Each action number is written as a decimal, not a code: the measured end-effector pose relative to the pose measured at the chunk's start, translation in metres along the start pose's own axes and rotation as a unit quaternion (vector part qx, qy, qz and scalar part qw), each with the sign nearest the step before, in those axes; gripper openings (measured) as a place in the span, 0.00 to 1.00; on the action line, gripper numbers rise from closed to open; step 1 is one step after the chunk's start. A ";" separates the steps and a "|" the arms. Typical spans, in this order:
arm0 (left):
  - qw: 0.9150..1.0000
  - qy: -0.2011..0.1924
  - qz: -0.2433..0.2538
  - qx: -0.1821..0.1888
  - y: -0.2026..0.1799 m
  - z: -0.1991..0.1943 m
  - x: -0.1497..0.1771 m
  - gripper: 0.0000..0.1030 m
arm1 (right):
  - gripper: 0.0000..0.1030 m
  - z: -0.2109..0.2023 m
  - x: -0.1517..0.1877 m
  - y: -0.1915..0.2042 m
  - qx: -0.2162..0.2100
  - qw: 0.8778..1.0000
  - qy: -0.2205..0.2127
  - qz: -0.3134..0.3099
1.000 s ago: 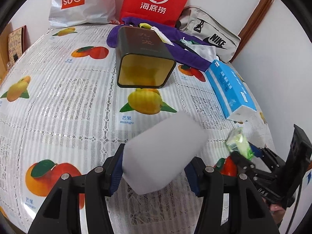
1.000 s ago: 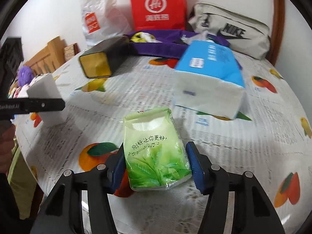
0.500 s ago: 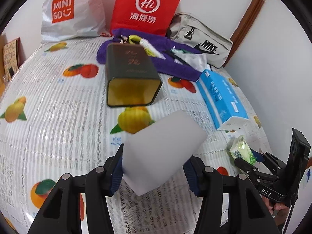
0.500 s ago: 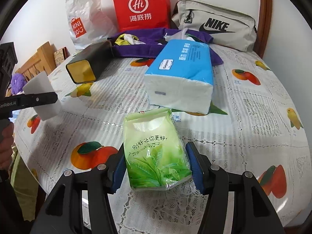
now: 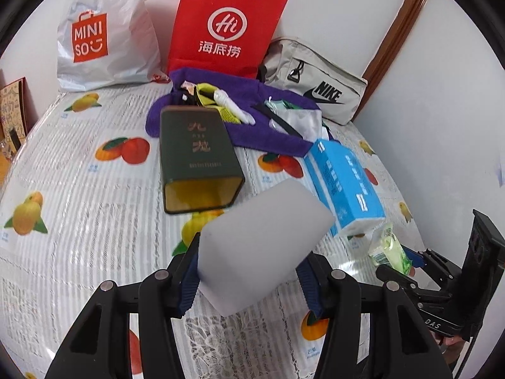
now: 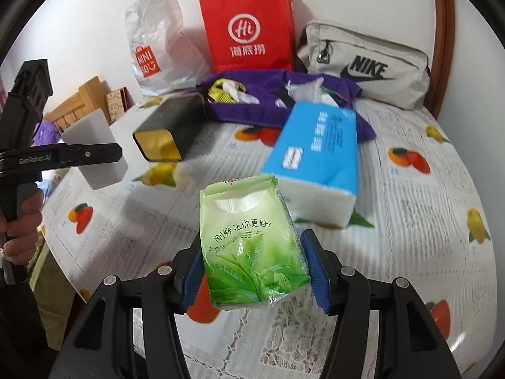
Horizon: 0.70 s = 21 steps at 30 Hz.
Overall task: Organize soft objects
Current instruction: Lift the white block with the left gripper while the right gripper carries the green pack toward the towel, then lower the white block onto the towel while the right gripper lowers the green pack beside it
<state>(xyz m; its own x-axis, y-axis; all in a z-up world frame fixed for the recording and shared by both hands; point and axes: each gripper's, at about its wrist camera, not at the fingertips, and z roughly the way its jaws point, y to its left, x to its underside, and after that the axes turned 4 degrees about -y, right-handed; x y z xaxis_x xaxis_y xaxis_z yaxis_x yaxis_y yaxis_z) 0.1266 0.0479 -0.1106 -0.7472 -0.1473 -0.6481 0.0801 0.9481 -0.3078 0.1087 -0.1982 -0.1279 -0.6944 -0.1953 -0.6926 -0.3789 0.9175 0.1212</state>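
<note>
White walls and a brown door frame back a tabletop under a fruit-printed lace cloth. At the bottom centre of the left wrist view, the left hand-held gripper stands about half open, its blue pads pressed on a white foam block held clear of the cloth. At the bottom centre of the right wrist view, the right hand-held gripper clamps a green tissue pack likewise, also off the surface. Just beyond, right of centre in both views, lies a blue tissue packet. Left of it a dark green tin lies on its side, open mouth toward the camera. Behind sit a purple cloth heaped with small items, then a red paper bag, a white plastic bag and a grey pouch against the wall.
</note>
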 end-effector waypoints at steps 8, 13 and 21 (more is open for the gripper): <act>1.000 -0.005 -0.006 0.008 0.001 -0.003 -0.020 0.51 | 0.56 -0.006 -0.032 0.002 -0.012 1.000 -0.019 -0.009; 1.000 -0.012 -0.005 0.005 0.001 -0.005 -0.034 0.51 | 0.56 -0.004 -0.054 0.004 -0.017 0.999 -0.026 -0.016; 1.000 -0.023 -0.005 -0.005 0.004 -0.001 -0.064 0.51 | 0.56 0.008 -0.094 0.007 -0.010 0.998 -0.037 -0.040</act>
<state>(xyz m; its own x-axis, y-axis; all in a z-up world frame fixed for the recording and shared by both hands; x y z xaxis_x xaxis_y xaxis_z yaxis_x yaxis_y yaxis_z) 0.1742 0.0613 -0.0697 -0.7170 -0.1695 -0.6761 0.0656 0.9493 -0.3075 0.1764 -0.1708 -0.0674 -0.6142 -0.2411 -0.7514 -0.4449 0.8922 0.0773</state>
